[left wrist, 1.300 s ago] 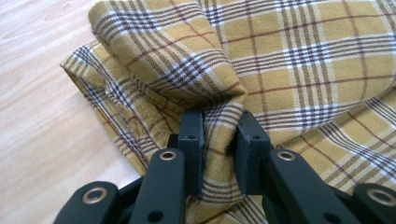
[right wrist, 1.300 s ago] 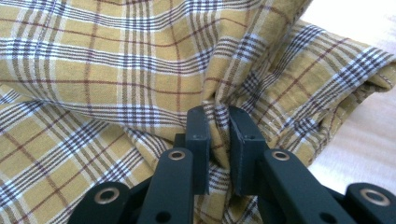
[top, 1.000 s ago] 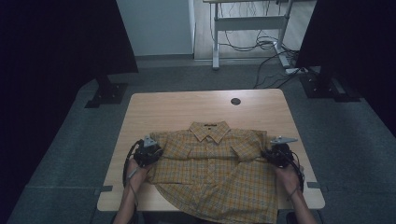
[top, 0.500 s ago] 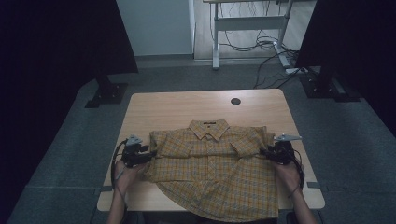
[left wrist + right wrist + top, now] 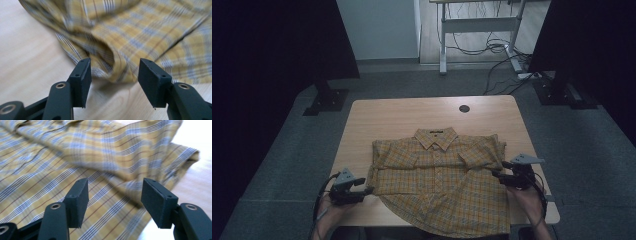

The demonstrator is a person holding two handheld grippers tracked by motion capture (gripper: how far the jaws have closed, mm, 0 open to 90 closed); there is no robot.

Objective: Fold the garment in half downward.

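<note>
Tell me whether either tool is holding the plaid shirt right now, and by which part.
Nothing is held. The left tool and right tool have just been opening, with nothing clamped; the shirt lies free on the table.

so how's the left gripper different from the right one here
The left gripper sits over bare table, just off the shirt edge; the right gripper hangs over the fabric itself. The left sits nearer the table's front edge than the right. Both have just been opening, jaws apart with nothing between them.

We see shirt (image 5: 439,185) flat on worktop (image 5: 412,112), hem over near edge; left claw (image 5: 364,190) at its left, right claw (image 5: 497,172) at its right.
</note>
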